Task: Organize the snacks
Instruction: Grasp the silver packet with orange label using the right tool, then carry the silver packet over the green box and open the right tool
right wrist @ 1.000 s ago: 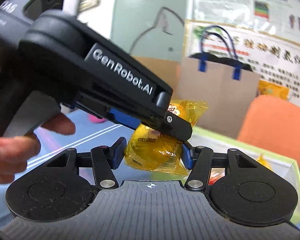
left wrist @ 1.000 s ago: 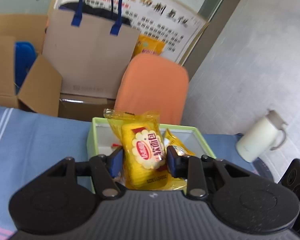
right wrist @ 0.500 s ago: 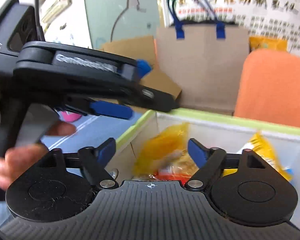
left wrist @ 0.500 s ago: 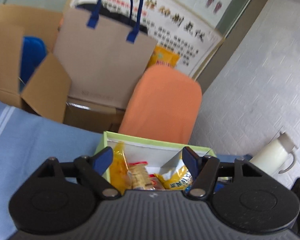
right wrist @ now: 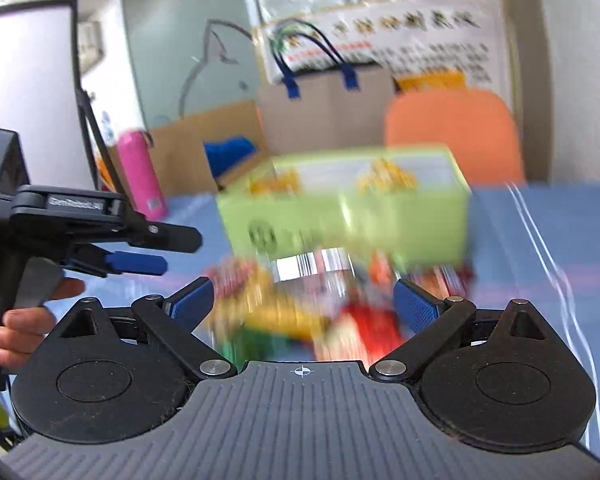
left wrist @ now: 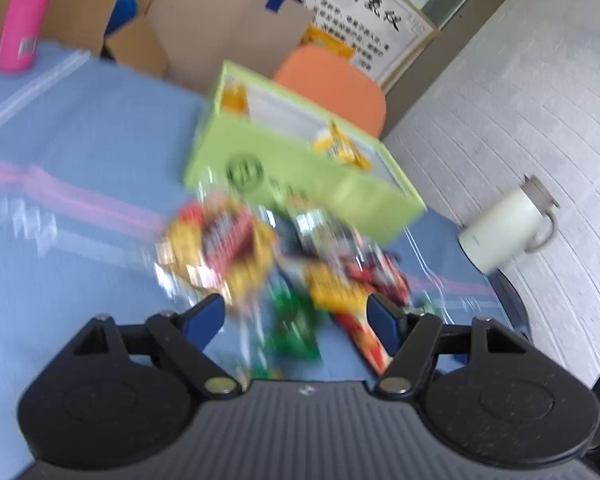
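Note:
A light green box (left wrist: 300, 168) (right wrist: 340, 216) stands on the blue tablecloth with yellow snack packets (left wrist: 340, 148) inside. In front of it lies a blurred pile of loose snack packets (left wrist: 284, 256) (right wrist: 308, 308) in red, yellow and green. My left gripper (left wrist: 296, 316) hovers just short of the pile, jaws opening, nothing pressed between its pads. My right gripper (right wrist: 304, 300) also hangs over the pile, jaws opening wide and holding nothing. In the right wrist view the left gripper (right wrist: 140, 256) shows at the left, held by a person's hand (right wrist: 16, 320).
A white jug (left wrist: 504, 232) stands at the table's right edge. A pink bottle (right wrist: 140, 172) (left wrist: 24, 12) is at the back left. Behind the table are an orange chair (right wrist: 452, 132), a brown paper bag (right wrist: 324, 112) and cardboard boxes (right wrist: 196, 148).
Both grippers let go of their yellow packets over the green box, opened, and pulled back and down toward the loose pile in front of it.

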The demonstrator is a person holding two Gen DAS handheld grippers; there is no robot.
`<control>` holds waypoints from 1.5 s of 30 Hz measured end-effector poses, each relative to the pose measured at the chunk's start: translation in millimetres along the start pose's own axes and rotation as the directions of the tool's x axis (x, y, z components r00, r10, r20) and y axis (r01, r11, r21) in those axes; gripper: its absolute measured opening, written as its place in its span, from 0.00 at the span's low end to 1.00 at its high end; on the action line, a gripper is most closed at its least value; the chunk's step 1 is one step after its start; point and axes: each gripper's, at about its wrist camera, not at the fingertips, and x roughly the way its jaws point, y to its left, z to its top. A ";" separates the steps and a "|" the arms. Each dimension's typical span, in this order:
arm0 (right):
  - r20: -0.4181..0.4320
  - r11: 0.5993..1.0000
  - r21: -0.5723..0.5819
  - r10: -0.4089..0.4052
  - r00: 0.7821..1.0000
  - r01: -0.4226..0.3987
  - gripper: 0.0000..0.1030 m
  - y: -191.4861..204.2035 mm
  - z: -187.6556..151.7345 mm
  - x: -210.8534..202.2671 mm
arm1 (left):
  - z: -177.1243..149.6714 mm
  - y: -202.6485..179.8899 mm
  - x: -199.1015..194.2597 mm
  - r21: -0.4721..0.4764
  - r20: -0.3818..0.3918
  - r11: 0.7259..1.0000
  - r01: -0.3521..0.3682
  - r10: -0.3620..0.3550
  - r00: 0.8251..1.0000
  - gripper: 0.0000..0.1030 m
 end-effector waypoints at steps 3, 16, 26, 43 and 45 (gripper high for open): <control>-0.052 0.997 0.065 -0.033 0.998 0.036 0.84 -14.8 -36.0 -26.1 | -18.3 -13.8 6.2 -0.004 -0.044 0.998 0.058 -0.058 0.997 0.67; -0.037 0.997 -0.024 0.069 0.997 -0.069 0.85 -66.6 26.9 18.6 | 76.7 -33.5 91.2 0.031 -0.076 1.000 0.001 0.001 0.997 0.68; -0.211 0.975 -0.094 0.179 0.961 -0.203 0.85 -73.8 61.3 126.7 | 85.9 -20.9 144.8 0.036 -0.202 0.999 0.024 -0.016 0.979 0.58; -0.034 0.969 -0.212 0.123 0.992 -0.128 0.38 -22.0 44.0 23.1 | 60.8 -54.2 47.3 0.076 -0.024 0.993 0.091 -0.089 0.996 0.49; -0.007 0.969 -0.213 0.124 0.992 -0.122 0.38 -22.1 58.2 21.4 | 78.2 -64.9 45.4 0.117 0.017 0.989 0.092 -0.094 0.995 0.49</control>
